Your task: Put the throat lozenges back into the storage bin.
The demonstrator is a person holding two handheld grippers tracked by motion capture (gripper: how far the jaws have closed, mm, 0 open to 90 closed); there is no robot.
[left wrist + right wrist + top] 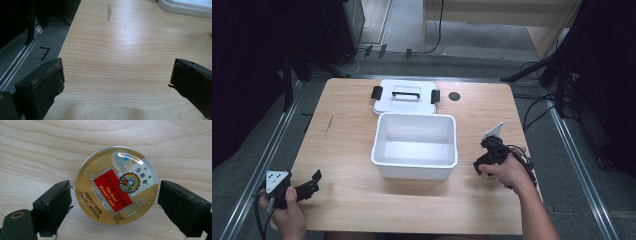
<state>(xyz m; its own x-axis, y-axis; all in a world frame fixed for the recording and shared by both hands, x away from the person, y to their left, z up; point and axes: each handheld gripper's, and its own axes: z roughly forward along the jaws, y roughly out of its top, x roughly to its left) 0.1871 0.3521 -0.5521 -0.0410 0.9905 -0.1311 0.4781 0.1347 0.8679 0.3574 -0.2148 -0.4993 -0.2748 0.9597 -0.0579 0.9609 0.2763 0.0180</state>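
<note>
A wooden table (352,145) seen from above, with an open white plastic bin (415,145) at its centre and the bin's lid (406,96) lying flat just behind it. The right gripper (115,202) points down over a round golden candy tin (117,185) on the table — jaws spread on either side, not touching it. The left gripper (312,184) rests near the table's front left corner, jaws wide apart, holding nothing
</note>
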